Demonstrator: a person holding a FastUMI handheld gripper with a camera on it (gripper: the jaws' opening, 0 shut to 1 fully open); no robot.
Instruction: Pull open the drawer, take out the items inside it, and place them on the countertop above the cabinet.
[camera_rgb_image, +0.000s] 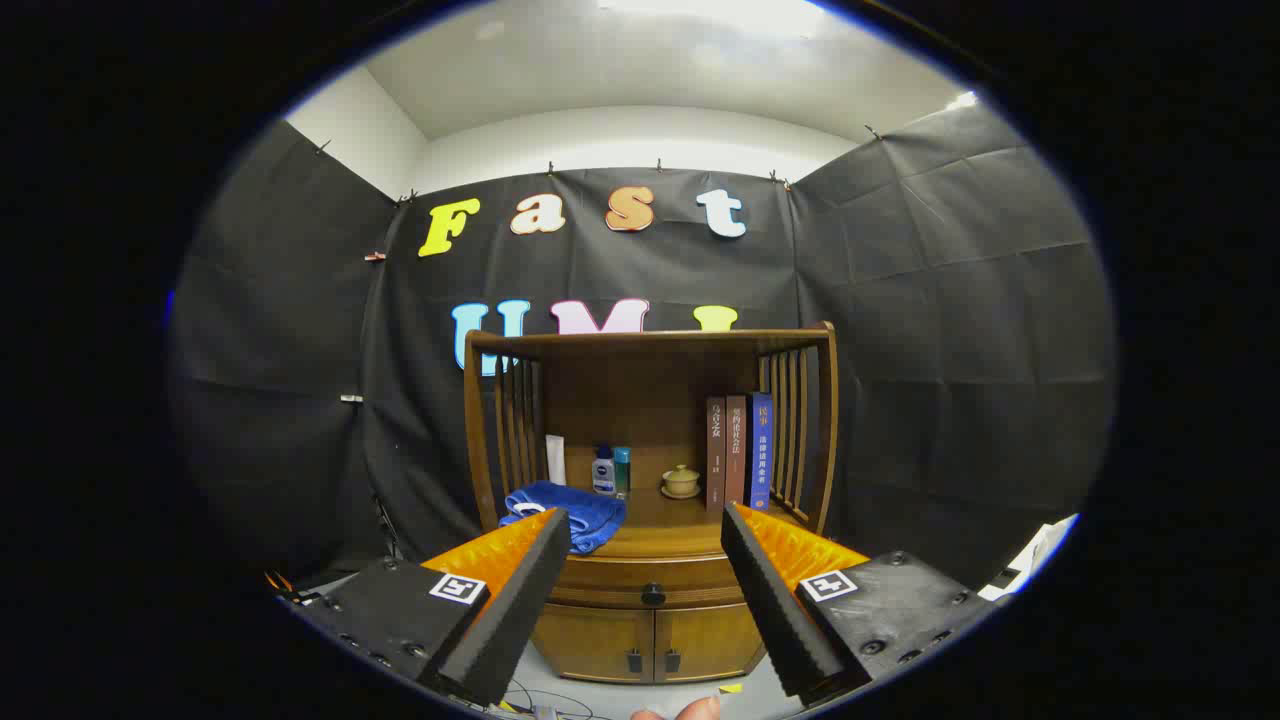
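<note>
A wooden cabinet (650, 470) stands ahead against the black cloth wall. Its drawer (650, 582) is shut, with a dark round knob (653, 594) in the middle of its front, seen between my fingers. Above the drawer is the countertop (665, 525), under a slatted wooden frame. My gripper (640, 525) is open, well short of the cabinet, with nothing between its fingers. The drawer's contents are hidden.
On the countertop lie a blue towel (565, 510) at the left, a white tube (555, 460), two small bottles (611, 470), a small lidded cup on a saucer (681, 481) and three upright books (738, 450) at the right. Two small doors (650, 640) sit below the drawer.
</note>
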